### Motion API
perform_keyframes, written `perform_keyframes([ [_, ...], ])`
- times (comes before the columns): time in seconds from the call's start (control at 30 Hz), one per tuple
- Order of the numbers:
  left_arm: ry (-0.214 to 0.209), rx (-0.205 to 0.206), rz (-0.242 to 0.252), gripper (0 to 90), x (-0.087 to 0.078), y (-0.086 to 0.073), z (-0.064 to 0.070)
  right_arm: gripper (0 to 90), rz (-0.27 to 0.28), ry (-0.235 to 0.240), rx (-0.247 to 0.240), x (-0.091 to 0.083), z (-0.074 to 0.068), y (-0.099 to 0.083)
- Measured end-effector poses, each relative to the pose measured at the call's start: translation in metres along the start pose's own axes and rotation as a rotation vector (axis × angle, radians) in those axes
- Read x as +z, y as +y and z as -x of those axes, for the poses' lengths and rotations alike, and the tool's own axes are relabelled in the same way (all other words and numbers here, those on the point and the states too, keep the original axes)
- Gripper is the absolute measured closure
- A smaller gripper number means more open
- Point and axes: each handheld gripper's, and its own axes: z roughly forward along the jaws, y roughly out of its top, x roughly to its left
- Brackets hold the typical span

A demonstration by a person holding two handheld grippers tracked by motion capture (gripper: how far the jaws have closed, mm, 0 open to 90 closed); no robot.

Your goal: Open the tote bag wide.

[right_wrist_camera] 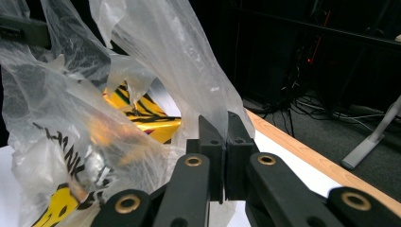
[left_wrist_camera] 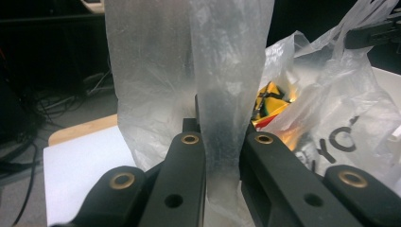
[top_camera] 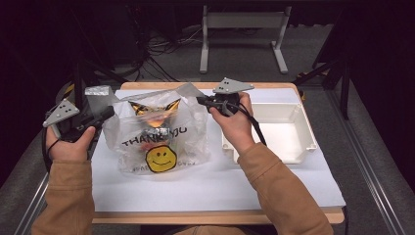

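The thin, slippery plastic bag (top_camera: 156, 134) is held by its handles, one pinched in the left gripper (left_wrist_camera: 222, 156), one in the right gripper (right_wrist_camera: 224, 142), where it is best gripped.

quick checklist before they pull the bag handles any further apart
1. Left gripper has a handle: ok, jaws shut on the left handle of the plastic bag.
2. Right gripper has a handle: ok, jaws shut on the right handle.
3. Bag mouth open: ok, the yellow and black striped packet shows through it.
4. Bag supported: ok, its base rests on the white mat.
5. White bin out of the way: ok, it sits beside the bag, past the right hand.
6. Plastic tearing at the jaws: cannot tell.
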Motion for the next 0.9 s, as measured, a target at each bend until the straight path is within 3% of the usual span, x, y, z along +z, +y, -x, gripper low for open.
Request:
perform_keyframes([
  [0.27,0.025,0.006,-0.034,88.1,0.017,-0.004,-0.008,88.2,-0.04,-0.024,0.016,0.024,0.006,-0.01],
  [0.6,0.052,-0.049,-0.104,87.9,0.035,-0.025,-0.028,86.3,-0.064,-0.069,0.023,0.042,0.011,-0.022],
  [0.7,0.041,-0.077,-0.108,88.0,0.038,-0.033,-0.031,85.9,-0.081,-0.076,0.024,0.046,0.012,-0.025],
  [0.9,0.02,-0.083,-0.152,88.2,0.043,-0.043,-0.032,85.4,-0.132,-0.053,0.018,0.055,0.007,-0.033],
])
